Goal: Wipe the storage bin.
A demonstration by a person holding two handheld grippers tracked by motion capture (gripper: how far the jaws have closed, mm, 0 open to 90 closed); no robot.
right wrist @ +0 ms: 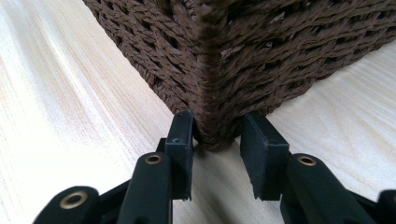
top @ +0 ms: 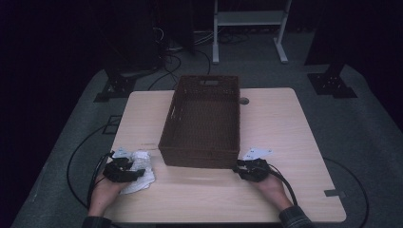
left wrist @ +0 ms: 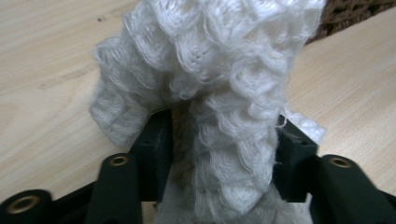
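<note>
Left gripper: jaws half-open, loose around white knit cloth on table, 7 o'clock of basket | right gripper: pinching basket's 5 o'clock corner | step: looks like you're setting cloth down | next: pull out straight, knit snags easy

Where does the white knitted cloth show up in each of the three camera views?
High view: white knitted cloth lower left, on the table under the left gripper.
Left gripper view: centre, bunched between the jaws.
Right gripper view: not in it.
Shared landmark: brown woven basket.
</note>
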